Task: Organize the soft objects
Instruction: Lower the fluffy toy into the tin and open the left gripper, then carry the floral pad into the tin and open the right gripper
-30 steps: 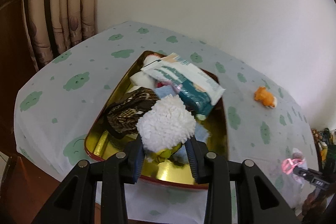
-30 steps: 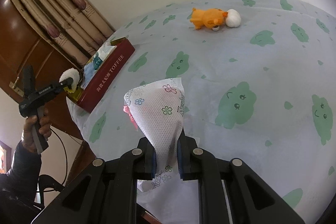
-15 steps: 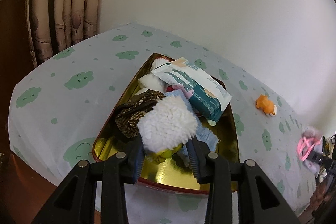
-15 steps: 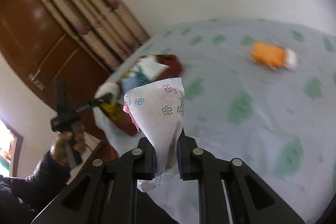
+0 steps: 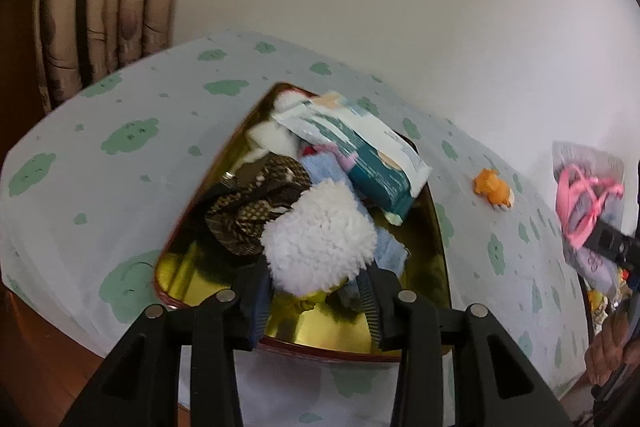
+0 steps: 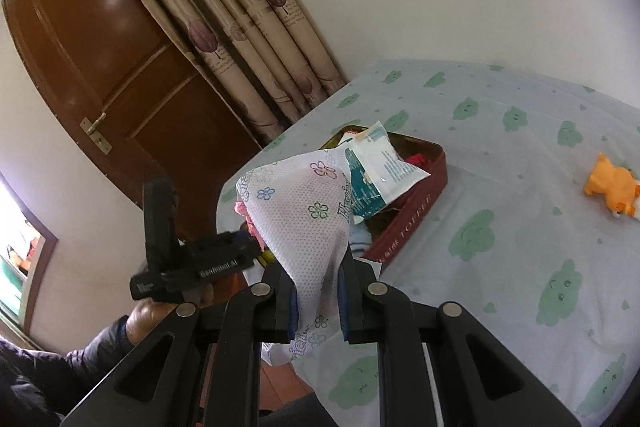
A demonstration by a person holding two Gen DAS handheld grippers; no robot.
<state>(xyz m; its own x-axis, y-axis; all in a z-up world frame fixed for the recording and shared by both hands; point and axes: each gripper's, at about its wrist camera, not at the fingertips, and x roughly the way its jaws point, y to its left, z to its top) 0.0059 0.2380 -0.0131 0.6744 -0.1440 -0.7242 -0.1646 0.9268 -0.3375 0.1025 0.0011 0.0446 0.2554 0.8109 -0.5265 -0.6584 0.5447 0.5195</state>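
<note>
A red toffee tin [image 5: 437, 227] with a gold inside lies on the cloud-print cloth. It holds a wipes pack [image 5: 360, 147], a brown patterned pouch [image 5: 256, 211], a blue cloth [image 5: 324, 167] and a white fluffy toy [image 5: 320, 247]. My left gripper [image 5: 314, 281] straddles the fluffy toy, which rests in the tin. The left pad brushes it and a gap shows at the right pad. My right gripper [image 6: 316, 267] is shut on a white flower-print bag [image 6: 304, 211] with pink strings, held in the air beside the tin [image 6: 404, 223]. An orange plush toy [image 6: 612, 187] lies on the cloth.
The table's near edge drops off just below the tin. A brown door [image 6: 100, 39] and a beige curtain [image 6: 248, 7] stand behind the table's left end, with a white wall behind. A hand and dark sleeve [image 6: 132, 323] hold the left gripper's handle [image 6: 200, 267].
My right gripper has risen and swung left with the bag, from over the cloth to close beside the tin. The left jaws have widened a little around the fluffy toy.
</note>
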